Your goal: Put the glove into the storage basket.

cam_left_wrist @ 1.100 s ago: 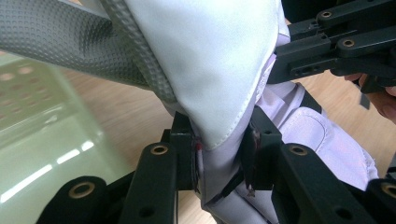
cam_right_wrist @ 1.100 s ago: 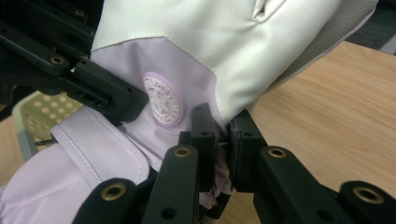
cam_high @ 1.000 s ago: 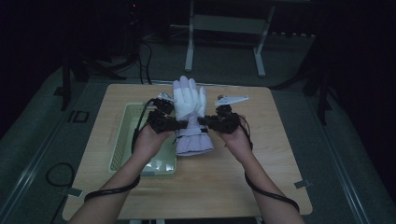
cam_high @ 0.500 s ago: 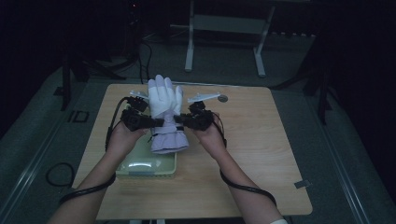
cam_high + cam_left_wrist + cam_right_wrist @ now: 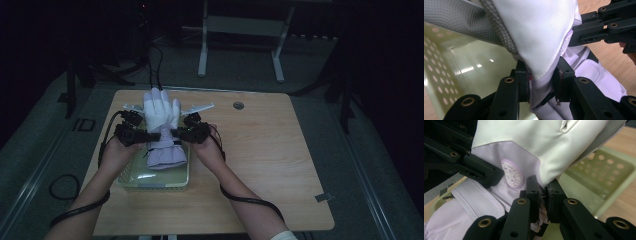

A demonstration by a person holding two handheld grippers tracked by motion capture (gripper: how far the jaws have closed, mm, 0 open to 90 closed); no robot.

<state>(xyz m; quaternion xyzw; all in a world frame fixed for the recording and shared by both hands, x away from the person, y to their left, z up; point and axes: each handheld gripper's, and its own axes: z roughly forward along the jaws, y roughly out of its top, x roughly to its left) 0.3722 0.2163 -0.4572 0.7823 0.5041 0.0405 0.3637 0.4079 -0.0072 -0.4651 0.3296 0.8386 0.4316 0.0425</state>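
We hold a glove (image 5: 161, 131) between us, one gripper on each side of it, over the tray (image 5: 181, 181) that sits near the left edge of the table (image 5: 280, 165). In the high view the glove's white fingers point toward the far edge, and its lilac cuff hangs above the tray's near half. We cannot tell whether the cuff touches the tray.

Our left gripper (image 5: 139, 135) is clenched on the glove's left side at the wrist. In the left gripper view its own jaws pinch a fold of white and lilac fabric (image 5: 541, 75), with the pads pressed against it on both sides. The pale green tray floor (image 5: 471, 67) shows below and to the left, with its perforated wall beside it.

Our right gripper (image 5: 181, 134) is clenched on the glove's right side at the same height. In the right gripper view the jaws meet on the seam where white fabric joins lilac, just beside a round embossed badge (image 5: 512, 174). The tray's perforated wall (image 5: 604, 167) shows behind, to the right, with bare table beyond it.

A round hole (image 5: 238, 105) sits in the table near the far edge, well apart from the glove.
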